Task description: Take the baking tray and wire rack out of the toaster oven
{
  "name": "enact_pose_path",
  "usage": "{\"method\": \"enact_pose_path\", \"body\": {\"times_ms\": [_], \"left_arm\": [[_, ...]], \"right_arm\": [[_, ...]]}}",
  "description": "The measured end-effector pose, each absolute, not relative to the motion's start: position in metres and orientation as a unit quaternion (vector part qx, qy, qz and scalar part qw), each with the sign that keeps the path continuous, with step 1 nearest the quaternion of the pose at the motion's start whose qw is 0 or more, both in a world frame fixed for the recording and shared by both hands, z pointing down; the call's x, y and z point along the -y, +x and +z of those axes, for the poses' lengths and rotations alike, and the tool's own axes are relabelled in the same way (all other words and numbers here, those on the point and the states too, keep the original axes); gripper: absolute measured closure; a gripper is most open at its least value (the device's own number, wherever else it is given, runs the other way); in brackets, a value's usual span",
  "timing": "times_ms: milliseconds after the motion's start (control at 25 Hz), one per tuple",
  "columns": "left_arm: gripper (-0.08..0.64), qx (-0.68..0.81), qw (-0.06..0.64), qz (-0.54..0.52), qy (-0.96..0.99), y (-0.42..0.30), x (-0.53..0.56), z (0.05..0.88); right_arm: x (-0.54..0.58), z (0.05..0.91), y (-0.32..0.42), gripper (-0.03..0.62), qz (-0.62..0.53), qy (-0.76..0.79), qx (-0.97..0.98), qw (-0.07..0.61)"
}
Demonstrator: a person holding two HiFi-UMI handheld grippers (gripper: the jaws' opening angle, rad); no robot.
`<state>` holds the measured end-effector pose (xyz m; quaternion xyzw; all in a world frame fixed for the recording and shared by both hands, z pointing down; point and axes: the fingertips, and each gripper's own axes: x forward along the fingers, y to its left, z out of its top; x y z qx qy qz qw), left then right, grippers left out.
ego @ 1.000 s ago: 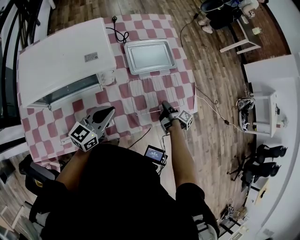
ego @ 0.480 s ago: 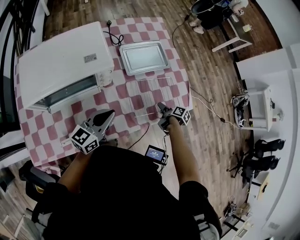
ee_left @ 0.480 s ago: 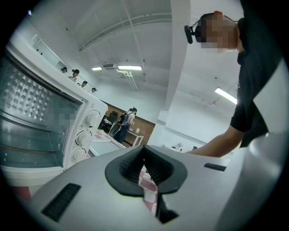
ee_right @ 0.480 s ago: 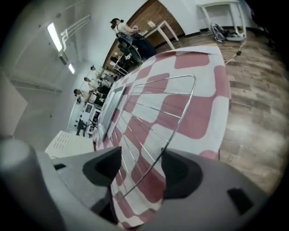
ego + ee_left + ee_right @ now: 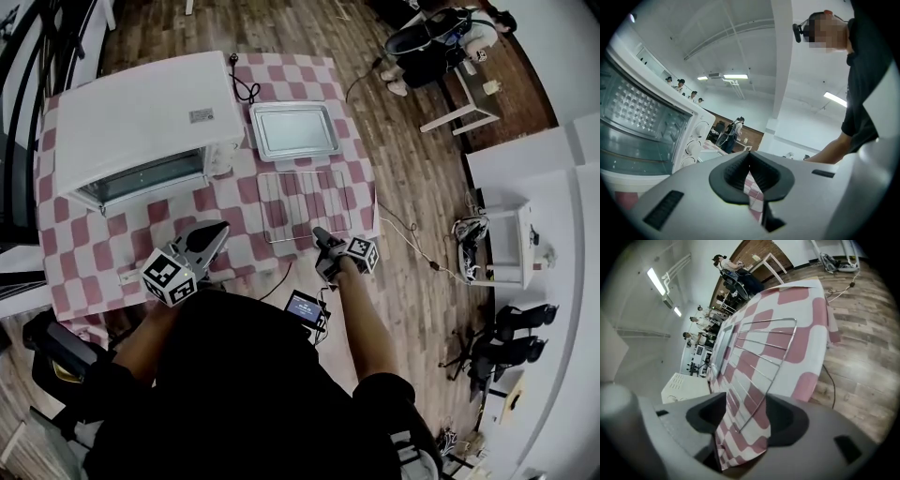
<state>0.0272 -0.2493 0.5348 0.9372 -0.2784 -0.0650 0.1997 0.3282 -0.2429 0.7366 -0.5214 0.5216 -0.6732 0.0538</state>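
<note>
My right hand-held gripper [image 5: 320, 235] has just been opening and stands released, with the near edge of the wire rack [image 5: 305, 206] between its jaws, flat on the bench [image 5: 84, 253]. The baking tray [image 5: 293, 129] lies just beyond it, beside the toaster oven [image 5: 141, 117]. My left hand-held gripper [image 5: 212, 233] is clenched, empty.

A second earlier the right gripper [image 5: 320, 238] sat at the near edge of the wire rack [image 5: 305, 204] with its jaws drawn close together. Since then they had just been opening and stood wide apart. The rack's near corner [image 5: 743, 425] lay loose between them on the checked cloth [image 5: 806, 310], with neither pad pressing on the wire.
</note>
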Motion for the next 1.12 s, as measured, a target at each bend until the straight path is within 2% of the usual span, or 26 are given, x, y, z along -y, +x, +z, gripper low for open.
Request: {"method": "enact_pose_path", "body": {"times_ms": [160,400,760,960,1120], "left_arm": [[0.566,0.295,0.176,-0.066,0.937,0.020,0.240,0.524],[0.566,0.339,0.139,-0.076,0.928,0.005,0.213,0.499],[0.566,0.387,0.097,-0.079,0.914,-0.001,0.129,0.458],[0.566,0.418,0.085,-0.076,0.901,-0.007,0.076,0.460],[0.566,0.440,0.082,-0.066,0.892,-0.009,0.031,0.465]], "right_arm": [[0.258,0.673,0.295,0.334,-0.609,-0.465,-0.630,0.123],[0.244,0.531,0.224,0.379,-0.418,-0.338,-0.825,0.175],[0.149,0.423,0.193,0.588,-0.136,-0.328,-0.924,0.143],[0.096,0.408,0.182,0.589,-0.030,-0.351,-0.930,0.103],[0.060,0.412,0.179,0.589,0.013,-0.376,-0.923,0.081]]}}
